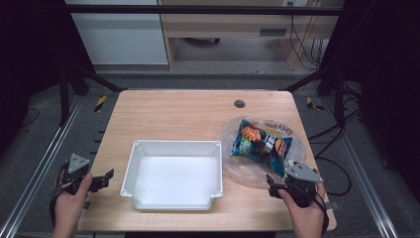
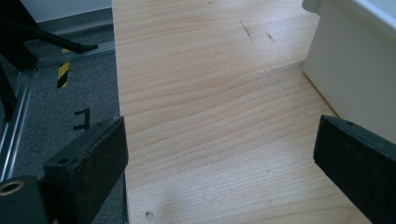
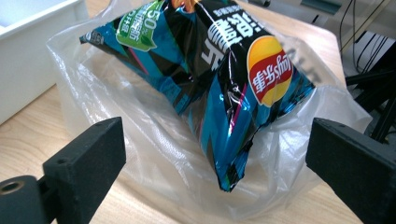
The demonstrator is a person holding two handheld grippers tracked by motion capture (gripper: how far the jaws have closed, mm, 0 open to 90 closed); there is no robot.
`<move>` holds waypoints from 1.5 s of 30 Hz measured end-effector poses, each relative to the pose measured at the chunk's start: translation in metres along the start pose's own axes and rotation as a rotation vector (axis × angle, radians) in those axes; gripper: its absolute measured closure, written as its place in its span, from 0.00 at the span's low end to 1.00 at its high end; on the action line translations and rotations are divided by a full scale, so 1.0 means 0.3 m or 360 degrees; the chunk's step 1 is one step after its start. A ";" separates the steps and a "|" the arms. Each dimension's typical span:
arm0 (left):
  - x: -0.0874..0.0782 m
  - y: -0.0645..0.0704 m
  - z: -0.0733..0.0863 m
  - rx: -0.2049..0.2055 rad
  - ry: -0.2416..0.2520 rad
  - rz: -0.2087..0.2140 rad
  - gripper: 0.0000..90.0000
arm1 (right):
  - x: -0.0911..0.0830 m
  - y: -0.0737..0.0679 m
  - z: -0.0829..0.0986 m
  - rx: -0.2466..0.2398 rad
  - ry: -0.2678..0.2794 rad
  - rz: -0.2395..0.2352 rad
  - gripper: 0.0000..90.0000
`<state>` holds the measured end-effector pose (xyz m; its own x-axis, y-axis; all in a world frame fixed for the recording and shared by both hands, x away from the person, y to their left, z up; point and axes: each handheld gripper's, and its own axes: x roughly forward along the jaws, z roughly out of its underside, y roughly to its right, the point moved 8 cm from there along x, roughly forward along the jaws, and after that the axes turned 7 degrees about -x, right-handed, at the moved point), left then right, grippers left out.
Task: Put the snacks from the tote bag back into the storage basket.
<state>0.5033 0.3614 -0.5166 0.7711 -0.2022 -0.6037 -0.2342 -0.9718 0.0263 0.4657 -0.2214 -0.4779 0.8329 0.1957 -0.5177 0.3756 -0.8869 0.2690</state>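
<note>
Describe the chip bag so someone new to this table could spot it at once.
On the wooden table, look right of the white bin, just ahead of the right hand-held gripper. There the chip bag lies on a clear plastic bag. It is the only colourful item: glossy blue and black.

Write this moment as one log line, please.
left gripper: open, beside white plastic tray | right gripper: open, facing blue crisp packet in clear plastic bag

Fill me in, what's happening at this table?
A person holds a hand-held gripper in each hand. The right hand-held gripper, jaws open, faces a chip bag lying in a clear plastic bag. The left hand-held gripper, also open, sits at the table's left edge beside an empty white bin. Nothing is gripped.
</note>
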 end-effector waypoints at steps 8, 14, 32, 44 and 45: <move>-0.001 -0.005 0.002 -0.0005 -0.0002 -0.0007 0.03 | -0.011 -0.005 -0.029 0.0052 0.0036 -0.0066 0.06; -0.001 -0.010 0.006 -0.0013 -0.0002 -0.0021 0.03 | -0.022 -0.021 -0.066 0.0003 0.0042 -0.0096 0.06; -0.005 -0.016 0.011 -0.0011 -0.0013 -0.0028 0.03 | 0.009 -0.014 -0.180 -0.0254 -0.0144 -0.0145 0.06; -0.001 -0.012 0.009 -0.0015 -0.0010 -0.0020 0.03 | 0.043 0.039 -0.227 -0.0301 -0.0244 -0.0249 0.06; -0.001 -0.011 0.009 -0.0014 -0.0011 -0.0020 0.03 | 0.049 0.041 -0.231 -0.0303 -0.0241 -0.0263 0.06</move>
<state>0.5023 0.3651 -0.5188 0.7698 -0.1893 -0.6095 -0.2194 -0.9753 0.0257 0.5107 -0.2006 -0.4259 0.6891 0.2537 -0.6788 0.5827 -0.7508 0.3109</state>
